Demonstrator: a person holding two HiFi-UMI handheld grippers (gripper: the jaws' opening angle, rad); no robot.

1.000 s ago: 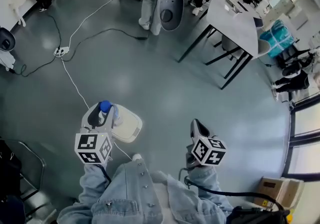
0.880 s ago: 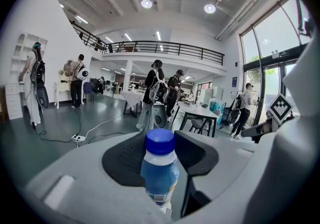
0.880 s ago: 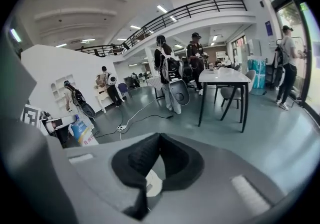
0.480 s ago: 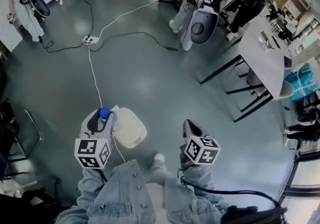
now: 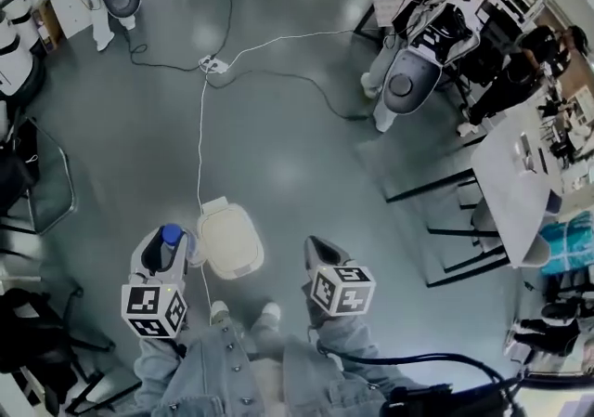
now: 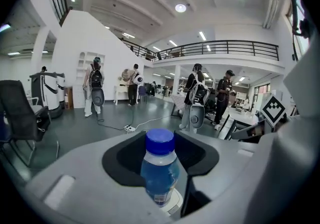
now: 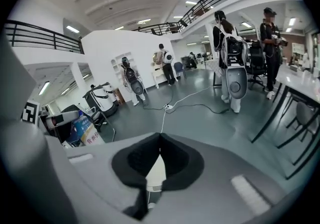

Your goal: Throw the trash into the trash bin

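Observation:
In the head view my left gripper (image 5: 165,241) is shut on a clear bottle with a blue cap (image 5: 172,235), low at the left. The left gripper view shows that bottle (image 6: 160,168) upright between the dark pads. A white trash bin (image 5: 230,239) with its lid down stands on the grey floor just right of the bottle, between the two grippers. My right gripper (image 5: 313,245) hangs right of the bin, shut with nothing in it. In the right gripper view its tips (image 7: 160,138) meet, and a sliver of the bin (image 7: 156,170) shows behind them.
A white cable (image 5: 200,127) runs from the bin across the floor to a power strip (image 5: 213,63). A black chair (image 5: 37,183) stands at the left and tables (image 5: 520,192) at the right. People stand at the far side (image 5: 408,81). The wearer's shoes (image 5: 220,311) are just below the bin.
The view has swung round: tables and people slid to the right. Both grippers moved left in the picture and the bin now sits between them. The bottle stays gripped.

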